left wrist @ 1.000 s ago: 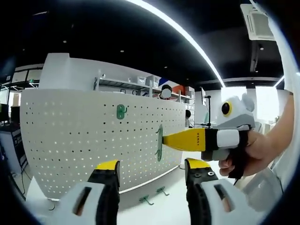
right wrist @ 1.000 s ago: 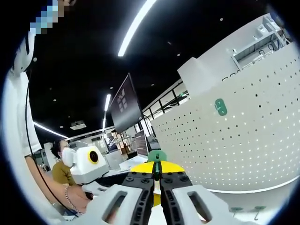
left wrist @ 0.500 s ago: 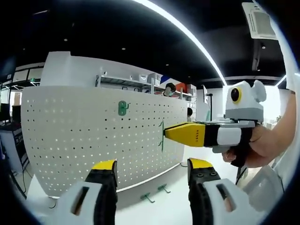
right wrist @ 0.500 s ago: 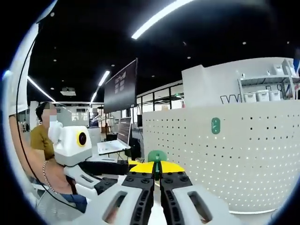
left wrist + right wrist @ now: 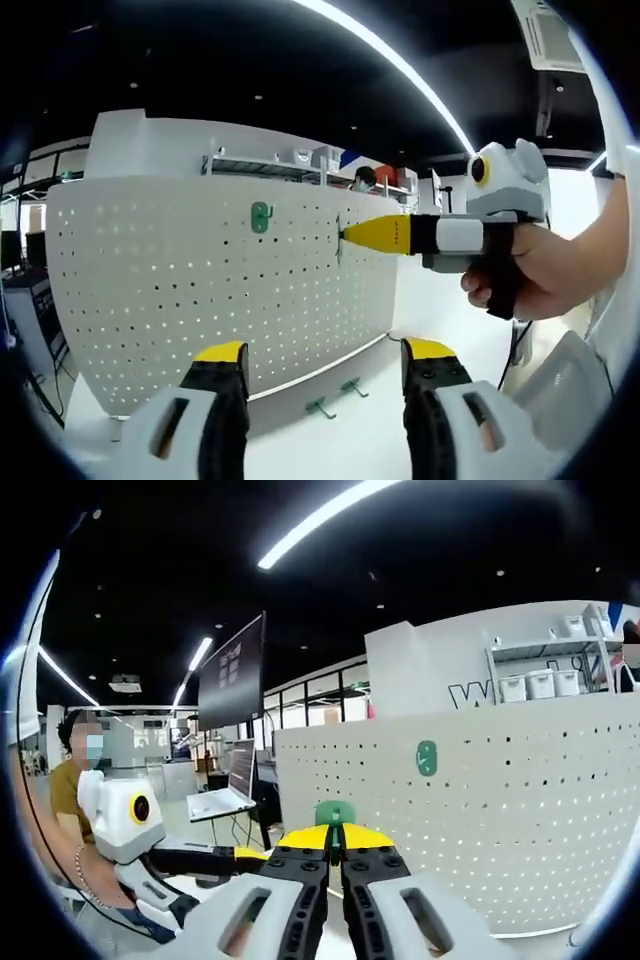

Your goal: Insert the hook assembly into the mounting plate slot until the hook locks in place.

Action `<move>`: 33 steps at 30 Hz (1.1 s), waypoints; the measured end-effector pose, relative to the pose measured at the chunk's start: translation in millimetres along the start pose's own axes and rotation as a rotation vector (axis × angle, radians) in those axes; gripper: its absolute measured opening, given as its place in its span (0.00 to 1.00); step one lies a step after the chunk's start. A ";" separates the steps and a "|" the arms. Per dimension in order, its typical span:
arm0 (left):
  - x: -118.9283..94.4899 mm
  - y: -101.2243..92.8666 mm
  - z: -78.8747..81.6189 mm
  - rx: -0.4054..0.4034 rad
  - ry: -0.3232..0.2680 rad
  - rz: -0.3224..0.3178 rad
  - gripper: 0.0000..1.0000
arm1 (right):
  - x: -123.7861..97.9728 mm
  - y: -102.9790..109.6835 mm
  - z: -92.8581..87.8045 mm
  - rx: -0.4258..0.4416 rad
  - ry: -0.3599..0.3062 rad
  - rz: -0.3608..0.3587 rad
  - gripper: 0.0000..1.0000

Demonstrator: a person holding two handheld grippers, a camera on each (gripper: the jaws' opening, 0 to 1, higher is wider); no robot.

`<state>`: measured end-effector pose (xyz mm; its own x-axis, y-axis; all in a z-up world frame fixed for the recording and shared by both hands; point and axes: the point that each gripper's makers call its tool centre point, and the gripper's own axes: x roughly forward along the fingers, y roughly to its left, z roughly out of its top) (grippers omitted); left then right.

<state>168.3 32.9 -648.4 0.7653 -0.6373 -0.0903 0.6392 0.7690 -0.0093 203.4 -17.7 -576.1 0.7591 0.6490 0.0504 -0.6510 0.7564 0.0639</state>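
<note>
Left gripper view: white perforated mounting plate (image 5: 200,290) standing upright across centre; green hook (image 5: 260,216) already hung high on its face; two more green hooks (image 5: 335,397) lying on white table (image 5: 370,440) at foot of plate. Left gripper (image 5: 322,375) low in foreground, yellow-tipped jaws spread wide, nothing between them, well apart from plate. Right gripper (image 5: 345,235) entering from right, held in a hand (image 5: 520,275), yellow tips pressed together on thin green hook assembly (image 5: 338,238), seen edge-on at face of plate; contact or small gap not resolvable. Right gripper view: right gripper (image 5: 335,848) rising from bottom, jaws pinched on green hook assembly (image 5: 335,813), its rounded top protruding above yellow tips; mounting plate (image 5: 500,820) ahead and to right, mounted green hook (image 5: 427,757) on its upper part; left gripper (image 5: 225,855) at lower left, yellow tip toward plate; seated person (image 5: 75,780), laptop (image 5: 215,800) and dark monitor (image 5: 230,675) behind. Step judged in hand: final approach, assembly aligned to a slot, not yet seated. Next move calls for straight push into slot with assembly square to plate, then seating until locked; release only after that.
</note>
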 end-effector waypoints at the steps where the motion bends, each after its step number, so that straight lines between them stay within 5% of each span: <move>1: -0.5 0.0 -0.5 0.002 0.001 0.001 0.64 | 0.3 -2.1 1.1 0.001 -0.001 -0.005 0.00; 33: -22.5 -2.6 -30.3 0.028 0.060 -0.001 0.66 | 15.0 -85.6 27.5 0.028 -0.029 -0.196 0.00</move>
<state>147.1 46.8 -676.5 0.7591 -0.6334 -0.1503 0.6427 0.7659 0.0181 270.5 -74.9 -553.4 0.8715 0.4864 0.0627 -0.4904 0.8654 0.1027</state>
